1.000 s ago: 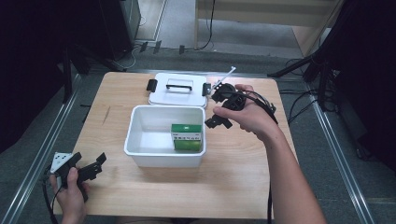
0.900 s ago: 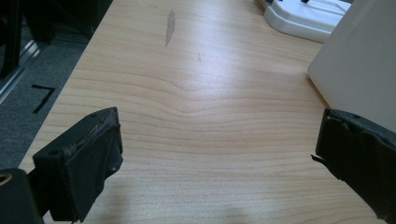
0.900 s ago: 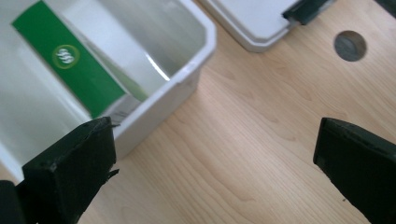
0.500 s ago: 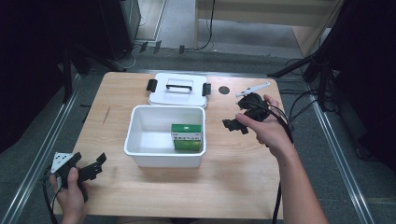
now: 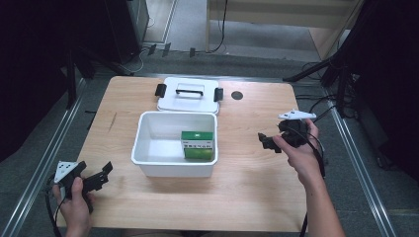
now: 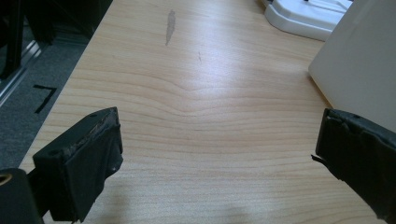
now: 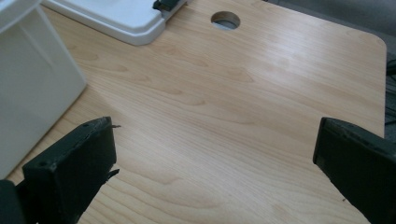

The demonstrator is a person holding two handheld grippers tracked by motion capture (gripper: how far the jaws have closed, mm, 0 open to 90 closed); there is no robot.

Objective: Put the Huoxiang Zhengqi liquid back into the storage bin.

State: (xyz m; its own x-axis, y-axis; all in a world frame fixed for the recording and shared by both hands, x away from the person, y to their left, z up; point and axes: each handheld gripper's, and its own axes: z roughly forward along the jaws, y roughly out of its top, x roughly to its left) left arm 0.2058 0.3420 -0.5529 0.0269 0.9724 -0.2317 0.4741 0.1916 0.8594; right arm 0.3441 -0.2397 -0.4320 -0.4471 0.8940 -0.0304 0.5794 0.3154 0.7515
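At the table's (image 5: 148,207) centre sits an open white bin (image 5: 174,166), and inside it, against the wall at 3 o'clock, a green box (image 5: 197,144) stands on edge. Its place against the wall leaves most of the bin floor bare, which I take as room kept for more things or for a jaw to slip in beside it. Behind the bin at 12 o'clock the lid (image 5: 188,95) lies flat with its handle up, touching or nearly touching the bin's far rim; laid there it is out of both arms' way yet close enough to lift straight back on.

Off at 3 o'clock from the bin, the right gripper (image 5: 269,142) is held above bare wood, well apart from the bin, its jaws wide apart with nothing between them. In the right gripper view the bin wall (image 7: 32,79) shows at the left and a lid corner (image 7: 116,18) beyond, so the tool points toward 11 o'clock.

Down at 7 o'clock, near the table's front corner, the left gripper (image 5: 101,175) rests low, jaws likewise spread and empty, aimed past the bin's side (image 6: 359,65). Parked there, it looks idle, I judge, leaving the middle free for the other hand.
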